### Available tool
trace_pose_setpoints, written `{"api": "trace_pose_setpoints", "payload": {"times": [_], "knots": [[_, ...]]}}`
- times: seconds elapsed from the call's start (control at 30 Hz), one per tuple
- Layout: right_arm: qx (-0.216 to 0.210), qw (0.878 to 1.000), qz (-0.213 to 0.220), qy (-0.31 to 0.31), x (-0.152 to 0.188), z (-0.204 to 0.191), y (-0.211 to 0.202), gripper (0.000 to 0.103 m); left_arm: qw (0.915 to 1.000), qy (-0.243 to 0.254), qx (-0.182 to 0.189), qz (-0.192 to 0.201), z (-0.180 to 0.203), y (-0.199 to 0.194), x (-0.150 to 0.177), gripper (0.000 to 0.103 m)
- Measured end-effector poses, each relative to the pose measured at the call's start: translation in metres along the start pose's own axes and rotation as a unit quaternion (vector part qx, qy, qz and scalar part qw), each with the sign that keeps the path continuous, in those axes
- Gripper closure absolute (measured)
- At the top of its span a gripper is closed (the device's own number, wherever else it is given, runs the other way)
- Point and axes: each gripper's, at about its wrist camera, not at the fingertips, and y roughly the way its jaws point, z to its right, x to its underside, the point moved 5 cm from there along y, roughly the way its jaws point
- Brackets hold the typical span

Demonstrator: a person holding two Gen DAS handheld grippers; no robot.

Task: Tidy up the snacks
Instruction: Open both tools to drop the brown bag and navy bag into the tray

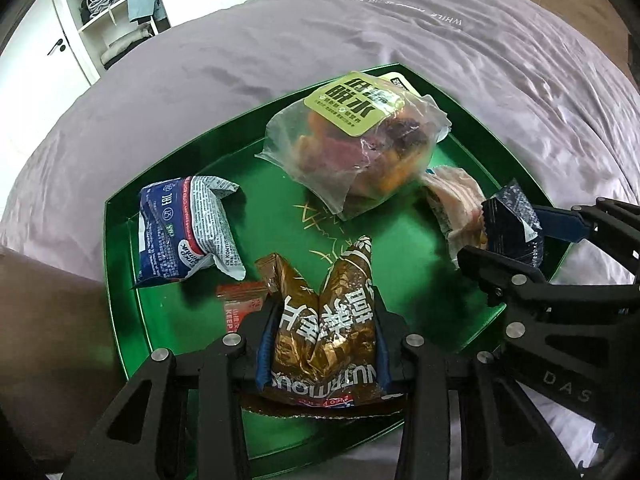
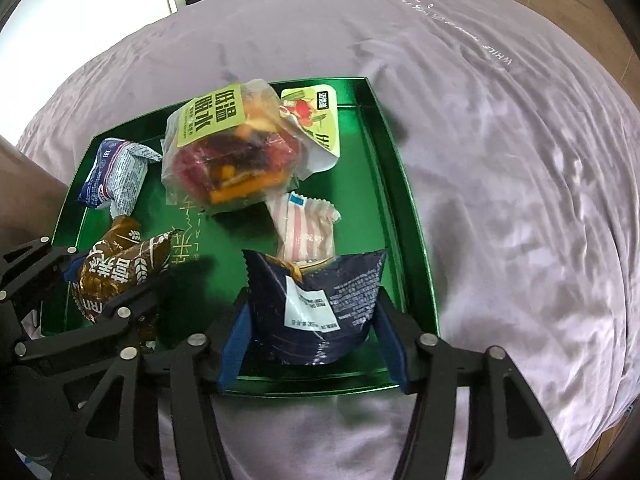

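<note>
Jaws of the left gripper (image 1: 322, 344) pinched the brown snack packet (image 1: 324, 320) at lower centre, over the green tray (image 1: 120, 264). Right gripper (image 2: 312, 344) stood wide around the dark blue packet (image 2: 320, 304), seemingly released. Best opened low, clear of the striped wrapper (image 2: 304, 228).

A bed (image 2: 500, 160) under a wrinkled lilac cover (image 1: 400, 40) carries everything — pale lettering is stitched across the cloth toward its far side. Lying directly on the cover is a shiny green tray (image 2: 412, 240), its raised rim pressing lightly into the fabric.
</note>
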Motion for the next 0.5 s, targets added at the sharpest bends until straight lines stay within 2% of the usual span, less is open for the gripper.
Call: {"api": "trace_pose_setpoints", "payload": {"times": [0.1,0.17,0.23,0.5], "knots": [[-0.001,1.000,0.002,0.002,-0.001,0.001,-0.002,0.002,1.0000,-0.003,-0.007,0.002,-0.001,-0.002,0.001,0.065],[-0.003,1.000,0.004,0.005,-0.001,0.002,-0.003,0.000,0.9999,-0.006,-0.011,0.005,-0.004,-0.004,0.001,0.061],[-0.002,1.000,0.006,0.008,-0.003,0.003,-0.006,0.000,0.9998,-0.011,-0.015,0.010,-0.007,-0.006,0.000,0.057],[0.001,1.000,0.021,0.006,-0.011,0.000,-0.023,0.000,0.9991,-0.026,-0.019,0.027,-0.013,-0.021,-0.004,0.053]]}}
